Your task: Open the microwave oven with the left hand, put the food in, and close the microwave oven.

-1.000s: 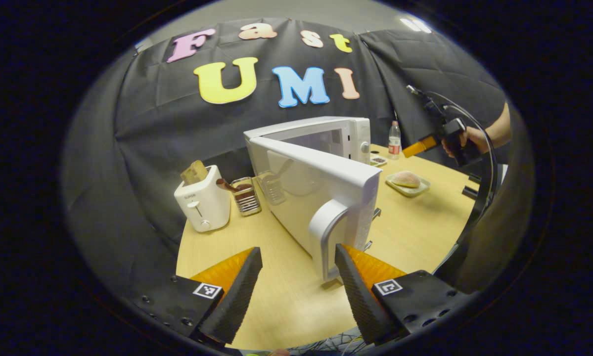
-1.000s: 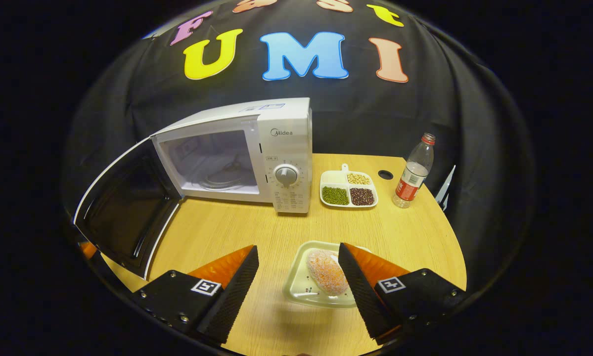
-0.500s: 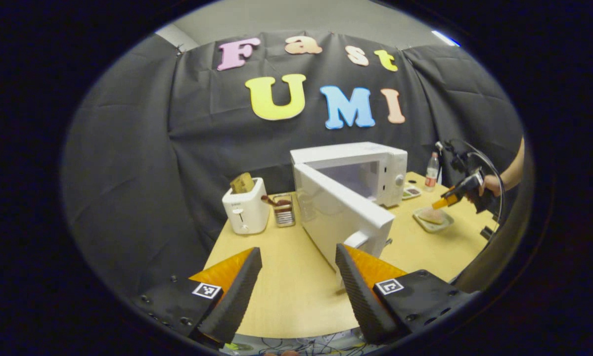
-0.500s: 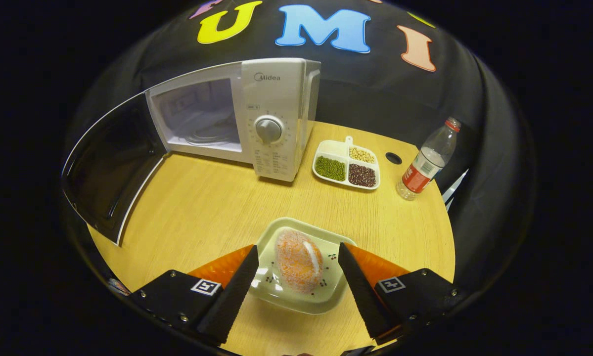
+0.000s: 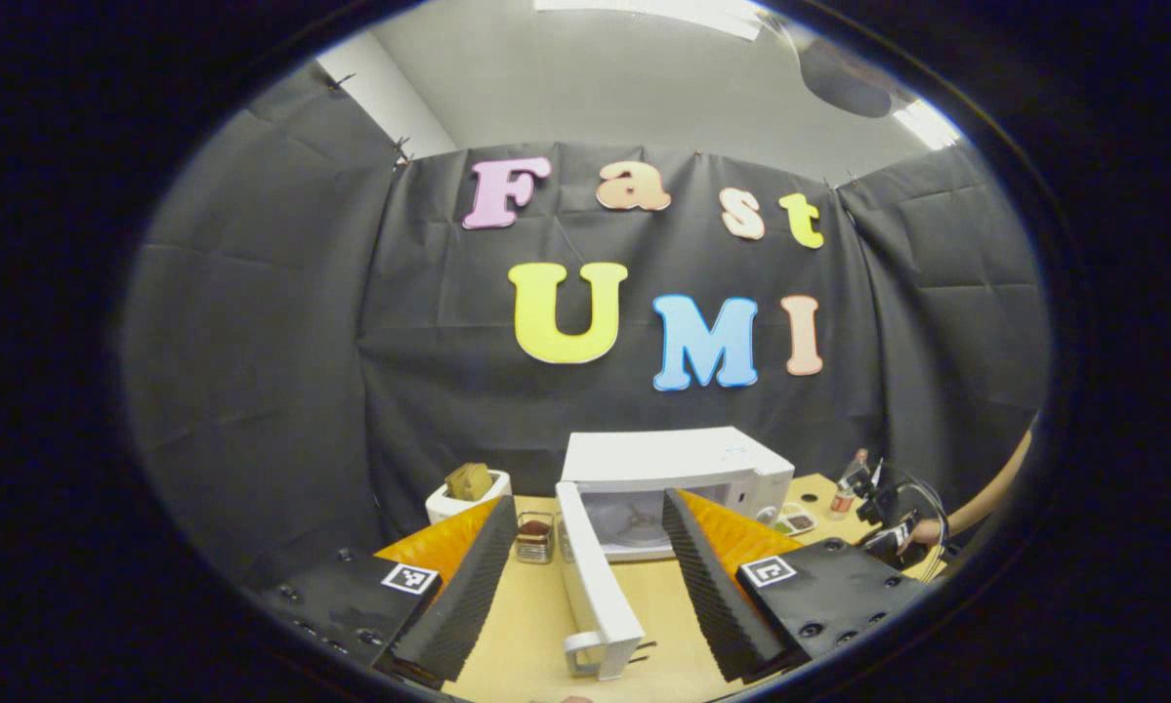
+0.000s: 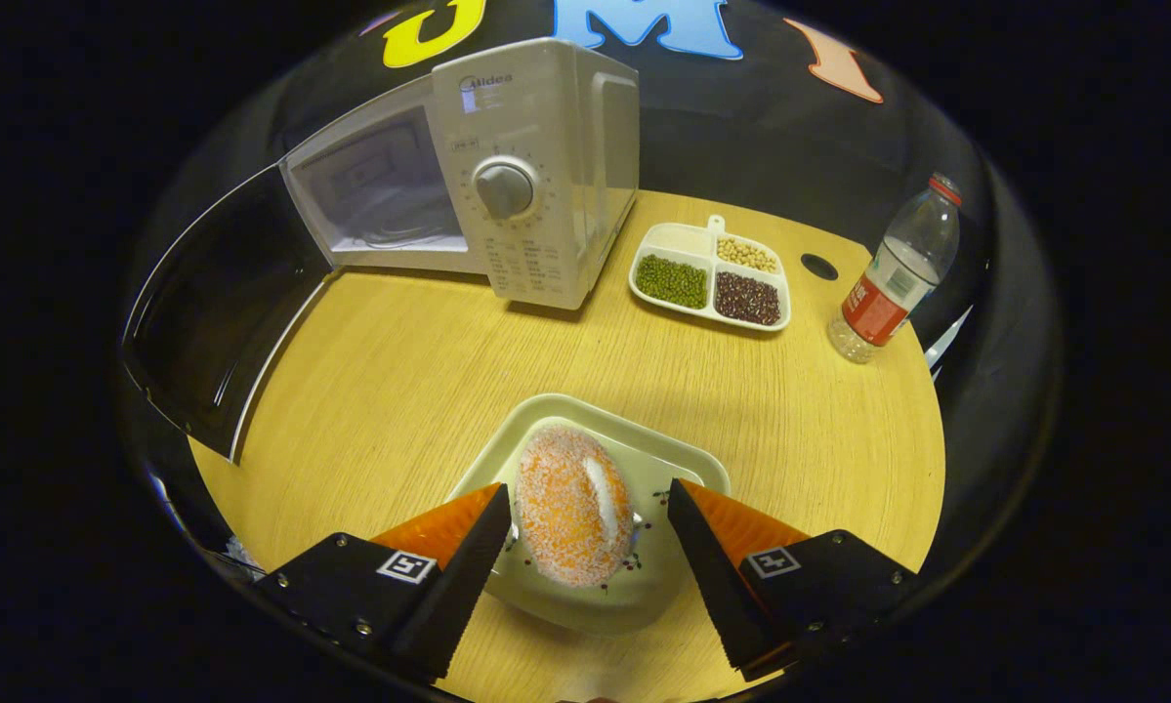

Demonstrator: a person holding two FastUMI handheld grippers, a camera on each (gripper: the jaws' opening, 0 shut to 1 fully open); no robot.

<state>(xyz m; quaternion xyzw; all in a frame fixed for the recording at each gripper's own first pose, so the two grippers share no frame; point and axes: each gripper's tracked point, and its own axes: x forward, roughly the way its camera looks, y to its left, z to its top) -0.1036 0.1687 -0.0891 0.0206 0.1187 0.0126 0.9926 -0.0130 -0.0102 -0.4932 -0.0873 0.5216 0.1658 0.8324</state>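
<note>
Black cloth wall [image 5: 282,322], wooden table [image 6: 429,361]

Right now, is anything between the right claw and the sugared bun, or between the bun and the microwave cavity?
Nothing visible. The open right claw straddles the sugar-coated orange bun on its pale square plate; bare wooden table leads to the open white microwave.

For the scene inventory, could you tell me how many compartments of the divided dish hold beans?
3. In the divided dish right of the microwave: green beans front left, dark red beans front right, pale beans back right. The back-left compartment looks empty.
</note>
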